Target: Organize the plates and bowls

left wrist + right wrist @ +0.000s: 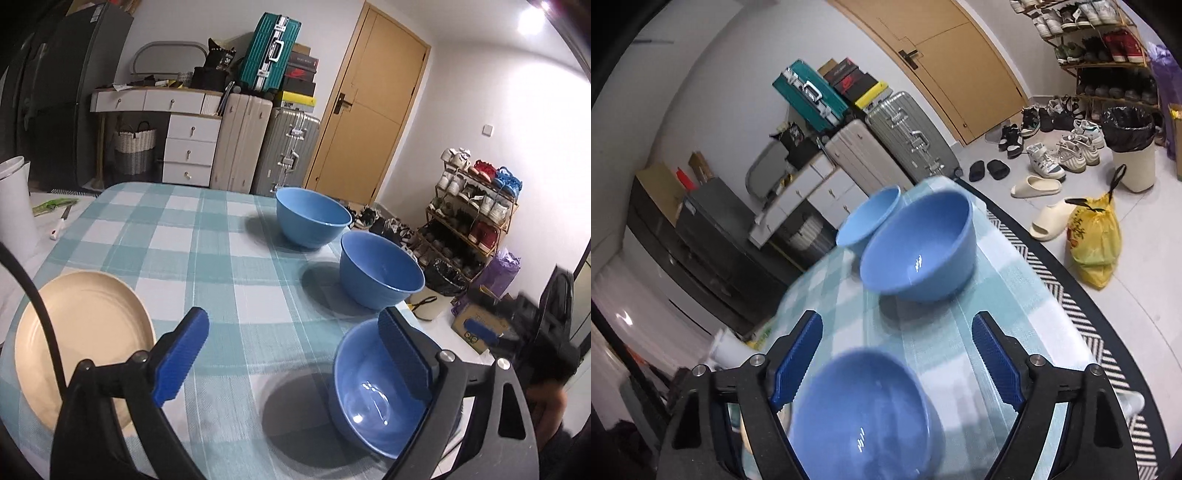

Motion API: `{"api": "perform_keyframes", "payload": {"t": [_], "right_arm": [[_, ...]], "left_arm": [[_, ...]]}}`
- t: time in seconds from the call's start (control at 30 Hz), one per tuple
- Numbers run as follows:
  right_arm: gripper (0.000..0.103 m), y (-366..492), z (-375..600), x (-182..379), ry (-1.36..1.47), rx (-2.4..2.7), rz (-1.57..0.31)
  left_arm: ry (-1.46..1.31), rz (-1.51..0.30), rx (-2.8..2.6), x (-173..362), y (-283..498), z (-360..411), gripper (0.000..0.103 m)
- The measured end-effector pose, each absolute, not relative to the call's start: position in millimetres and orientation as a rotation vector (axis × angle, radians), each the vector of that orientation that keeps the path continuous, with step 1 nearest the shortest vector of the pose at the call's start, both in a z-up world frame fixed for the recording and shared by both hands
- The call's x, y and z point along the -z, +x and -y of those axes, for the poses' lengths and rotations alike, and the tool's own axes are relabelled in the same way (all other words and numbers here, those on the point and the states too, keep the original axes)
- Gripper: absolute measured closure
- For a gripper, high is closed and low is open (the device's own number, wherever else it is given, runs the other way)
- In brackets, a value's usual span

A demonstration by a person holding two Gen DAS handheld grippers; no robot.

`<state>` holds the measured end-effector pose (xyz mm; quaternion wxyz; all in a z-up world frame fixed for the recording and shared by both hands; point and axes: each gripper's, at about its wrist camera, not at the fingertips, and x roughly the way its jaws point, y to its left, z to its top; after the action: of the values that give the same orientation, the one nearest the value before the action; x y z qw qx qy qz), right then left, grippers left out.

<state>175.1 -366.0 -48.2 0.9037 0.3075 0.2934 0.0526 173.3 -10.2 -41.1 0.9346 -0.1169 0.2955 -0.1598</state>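
The left gripper (291, 354) stood wide and empty, as did the right gripper (897, 362). The near bowl (864, 413) sat just below the right's spread fingers; the plate (88, 332) lay left of the left gripper.

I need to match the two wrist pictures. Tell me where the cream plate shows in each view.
Left wrist: cream plate at lower left on the checked tablecloth, partly behind the left tongs.
Right wrist: not in it.
Shared landmark: teal suitcase near the wooden door.
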Motion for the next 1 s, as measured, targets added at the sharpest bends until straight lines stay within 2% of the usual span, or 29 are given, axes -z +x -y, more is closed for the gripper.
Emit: {"api": "perform_keyframes", "payload": {"t": [0.2, 0.43, 0.67, 0.83, 1.0], "right_arm": [[0.018, 262.7, 382.9, 49.4, 0.486, -0.025, -0.790], [0.018, 323.7, 408.6, 56.6, 0.499, -0.002, -0.855], [0.018, 357.9, 415.6, 55.4, 0.464, -0.049, -0.889], [0.018, 371.4, 420.6, 59.5, 0.431, -0.072, -0.922], [0.018, 376.0, 425.7, 70.3, 0.422, -0.097, -0.949]], "left_arm": [[-0.247, -0.685, 0.325, 49.4, 199.8, 20.0, 0.009], [-0.295, -0.697, 0.353, 22.7, 241.5, 28.0, 0.009], [-0.052, -0.902, 0.453, 15.0, 320.6, 110.3, 0.009], [0.054, -1.144, 0.470, 53.7, 378.4, 173.0, 0.010], [-0.022, -1.254, 0.432, 80.5, 411.0, 193.4, 0.016]]}}
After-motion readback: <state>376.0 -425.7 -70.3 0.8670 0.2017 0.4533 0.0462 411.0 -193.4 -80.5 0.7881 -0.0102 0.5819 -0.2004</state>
